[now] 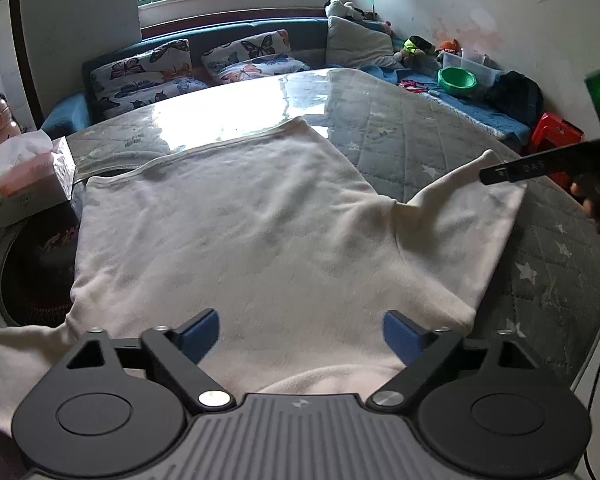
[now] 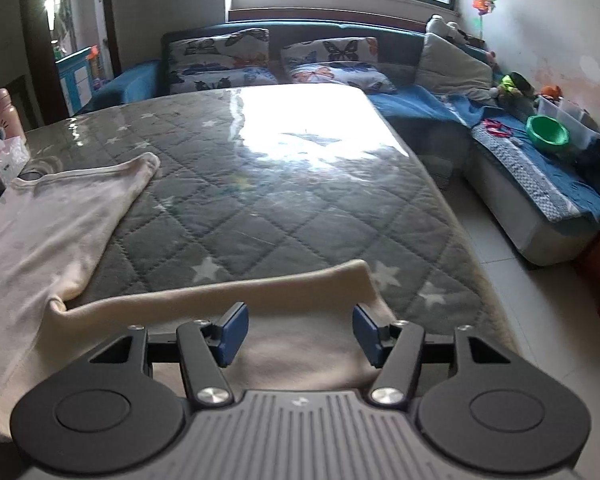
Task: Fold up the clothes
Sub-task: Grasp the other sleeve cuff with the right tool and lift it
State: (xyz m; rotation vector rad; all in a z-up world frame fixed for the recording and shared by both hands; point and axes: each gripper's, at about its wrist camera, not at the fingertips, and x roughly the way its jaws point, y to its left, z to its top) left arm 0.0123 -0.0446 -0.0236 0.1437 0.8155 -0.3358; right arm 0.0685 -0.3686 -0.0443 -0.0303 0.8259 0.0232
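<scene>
A white T-shirt (image 1: 236, 232) lies spread flat on the grey quilted table (image 1: 412, 136), hem toward the far side. My left gripper (image 1: 300, 334) is open, hovering over the shirt's near collar end, holding nothing. My right gripper (image 2: 300, 330) is open, above the shirt's right sleeve (image 2: 228, 296), whose edge is raised off the table. In the left wrist view the right gripper (image 1: 500, 174) shows at the right, over that sleeve (image 1: 460, 208). The shirt's body (image 2: 52, 232) lies at the left of the right wrist view.
A tissue box (image 1: 32, 176) stands at the table's left edge beside a dark round mat (image 1: 36, 264). A blue sofa with butterfly cushions (image 2: 320, 64) runs behind the table. A green bowl (image 2: 548, 130) and toys sit on the right bench. A red stool (image 1: 556, 132) stands right.
</scene>
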